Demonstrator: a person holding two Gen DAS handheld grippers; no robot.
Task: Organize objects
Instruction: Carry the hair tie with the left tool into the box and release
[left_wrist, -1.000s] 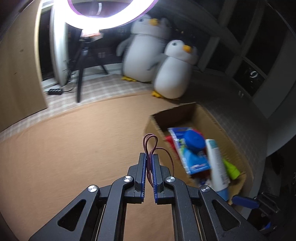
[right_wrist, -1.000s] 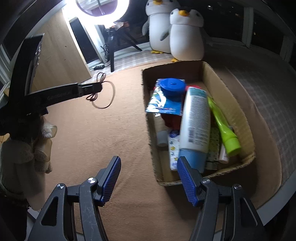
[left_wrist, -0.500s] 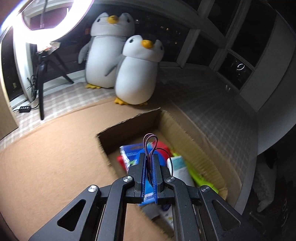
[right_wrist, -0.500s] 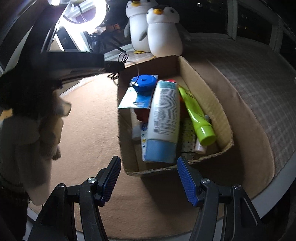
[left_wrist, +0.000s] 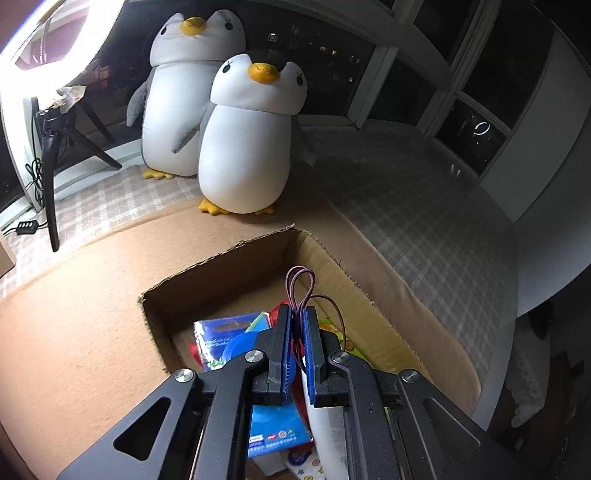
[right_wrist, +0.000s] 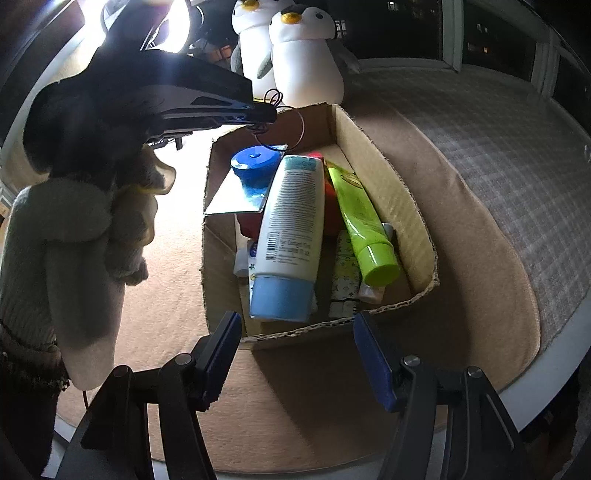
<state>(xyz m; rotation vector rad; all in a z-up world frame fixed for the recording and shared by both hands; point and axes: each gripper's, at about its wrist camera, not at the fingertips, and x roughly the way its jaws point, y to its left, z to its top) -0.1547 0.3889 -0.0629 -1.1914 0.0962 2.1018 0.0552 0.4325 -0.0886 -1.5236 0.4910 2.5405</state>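
L gripper (left_wrist: 298, 314) clamped on thin wire loop (left_wrist: 300, 284), hanging over far end of box (right_wrist: 388, 192). R gripper (right_wrist: 297, 328) jaws apart, nothing between, at box's near rim. Box on tan mat (left_wrist: 74, 332), w/ bottle (right_wrist: 291, 229) and green tube (right_wrist: 360, 221) inside.

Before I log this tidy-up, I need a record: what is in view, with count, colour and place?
cardboard box: 1, brown, on the tan mat
hair tie: 1, dark red loops, pinched above the box
white tube: 1, blue cap, in box
green tube: 1, lime, in box
blue lid: 1, on a blue packet in box
penguin plushes: 2, white-grey, behind box
ring light: 1, far left
left gripper: shut on hair tie
right gripper: open, empty
gloved hand: 1, pale
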